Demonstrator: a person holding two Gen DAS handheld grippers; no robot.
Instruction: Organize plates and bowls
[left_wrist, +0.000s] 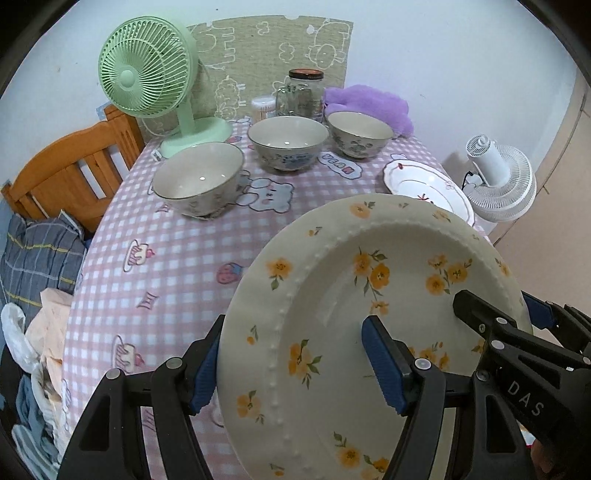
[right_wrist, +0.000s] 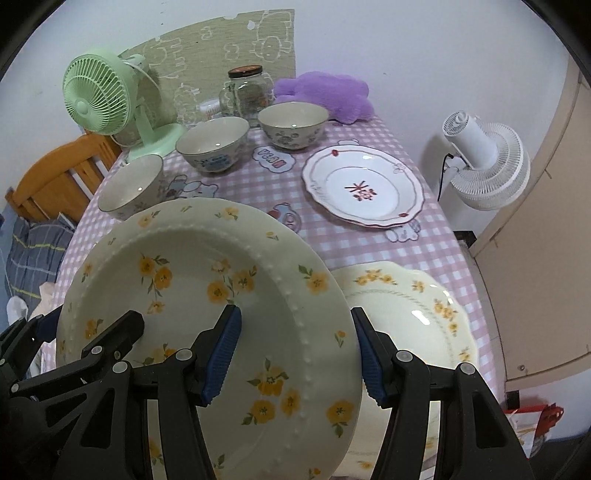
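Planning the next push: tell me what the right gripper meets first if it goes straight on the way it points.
Carrying the yellow-flowered plate, the right gripper would probably reach the pink checked tablecloth first, short of the red-trimmed white plate; depth is unclear.

Floral plate (left_wrist: 332, 295) btwn left gripper (left_wrist: 295, 373) fingers (left_wrist: 382, 365)

Both my wrist cameras give a bright, even, cool indoor light with no hard shadows. Small white glints sit inside the bowls (left_wrist: 199, 177), and broader glare streaks the plate (right_wrist: 417, 317) lying at the right. The fisheye bends the table (left_wrist: 166, 258) edges and the wall, and black vignette fills the corners. Focus is sharp mid-frame; my own tongs (left_wrist: 291, 373) at the bottom look slightly soft, as do the edges.
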